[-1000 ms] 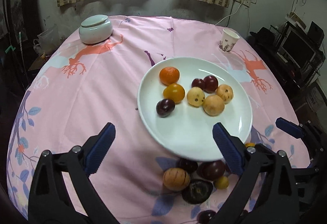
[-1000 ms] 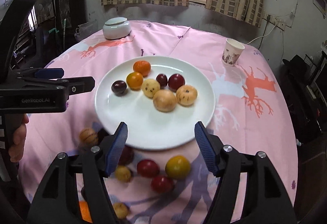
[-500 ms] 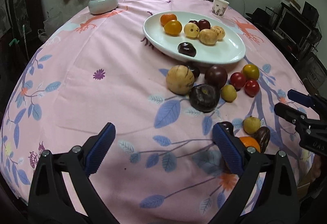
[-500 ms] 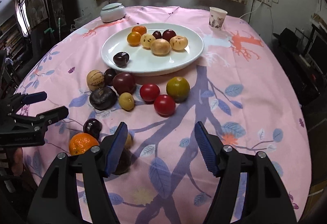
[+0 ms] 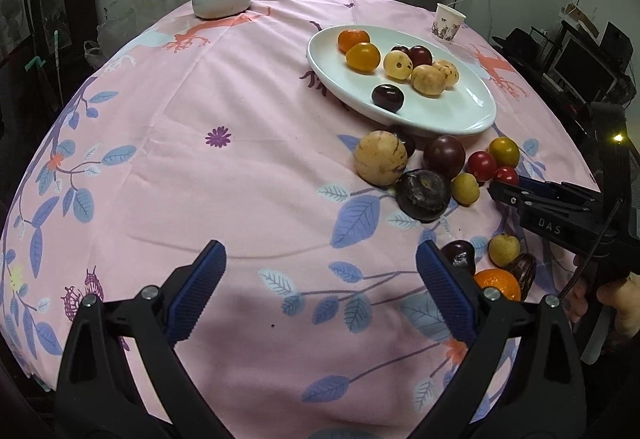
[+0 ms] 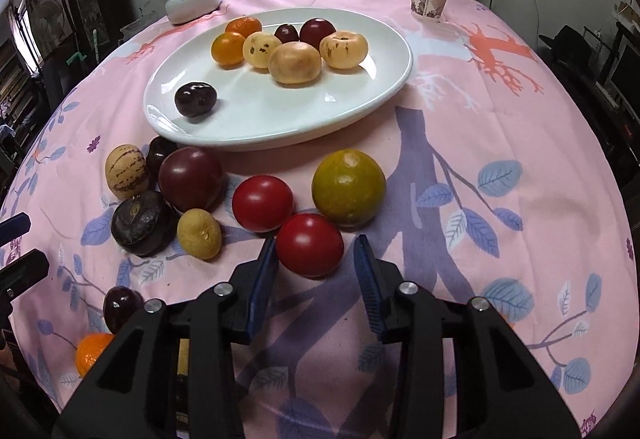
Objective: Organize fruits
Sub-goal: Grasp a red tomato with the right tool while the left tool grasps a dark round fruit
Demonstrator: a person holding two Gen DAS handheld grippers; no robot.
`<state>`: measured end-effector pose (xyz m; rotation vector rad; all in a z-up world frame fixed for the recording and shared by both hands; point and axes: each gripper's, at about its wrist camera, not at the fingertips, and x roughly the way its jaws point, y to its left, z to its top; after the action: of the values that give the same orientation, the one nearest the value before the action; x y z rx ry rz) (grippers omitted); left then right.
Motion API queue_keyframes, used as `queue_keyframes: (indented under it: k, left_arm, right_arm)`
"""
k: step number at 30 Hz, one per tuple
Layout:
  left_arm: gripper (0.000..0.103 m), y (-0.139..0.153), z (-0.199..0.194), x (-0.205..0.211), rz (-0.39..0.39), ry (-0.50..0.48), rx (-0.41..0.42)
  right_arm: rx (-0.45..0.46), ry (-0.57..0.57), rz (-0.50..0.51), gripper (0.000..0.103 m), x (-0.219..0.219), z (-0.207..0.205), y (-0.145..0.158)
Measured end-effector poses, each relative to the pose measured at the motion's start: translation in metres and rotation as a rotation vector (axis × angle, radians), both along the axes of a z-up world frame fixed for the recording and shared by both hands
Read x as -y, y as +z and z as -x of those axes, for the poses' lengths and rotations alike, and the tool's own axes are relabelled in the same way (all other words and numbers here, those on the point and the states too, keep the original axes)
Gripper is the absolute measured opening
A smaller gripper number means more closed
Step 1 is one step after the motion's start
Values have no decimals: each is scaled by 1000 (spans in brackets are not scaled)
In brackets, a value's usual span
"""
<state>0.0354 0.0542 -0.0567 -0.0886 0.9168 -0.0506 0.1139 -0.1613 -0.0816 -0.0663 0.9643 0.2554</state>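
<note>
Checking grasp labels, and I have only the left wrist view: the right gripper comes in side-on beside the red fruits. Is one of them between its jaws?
Observer: Yes. In the right wrist view the nearer red fruit sits between the fingers of the right gripper, whose jaws have just been closing.
Reviewer: Clamped already?
Observer: Not plainly. A strip of tablecloth shows between that fruit and the finger on the picture's right.
Reviewer: Any neighbour in the way?
Observer: The yellow-green fruit lies just beyond that finger's tip, not between the fingers.
</note>
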Motion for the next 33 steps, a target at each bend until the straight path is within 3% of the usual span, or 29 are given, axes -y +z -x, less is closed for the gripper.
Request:
queue_keyframes:
  k: [4, 11, 19, 22, 25, 30, 33]
  left_arm:
    - [98, -1, -4, 6, -9, -14, -11]
    - [98, -5, -20, 20, -10, -23, -49]
    - [96, -15, -44, 62, -18, -76, -99]
    - [83, -32, -57, 79, -43, -85, -164]
    - [82, -35, -59, 90, -94, -73, -142]
    - [81, -34, -65, 92, -88, -43, -130]
    - [64, -32, -66, 91, -104, -22, -110]
  right_arm:
    - [2, 9, -21, 31, 0, 3, 7]
    - [80, 10, -80, 31, 14, 46, 42]
    - [109, -11, -147, 32, 46, 73, 52]
    - [119, -14, -168, 32, 56, 78, 54]
    - [122, -17, -179, 32, 64, 80, 55]
    - [112, -25, -201, 32, 73, 80, 54]
    - [108, -22, -209, 32, 74, 79, 53]
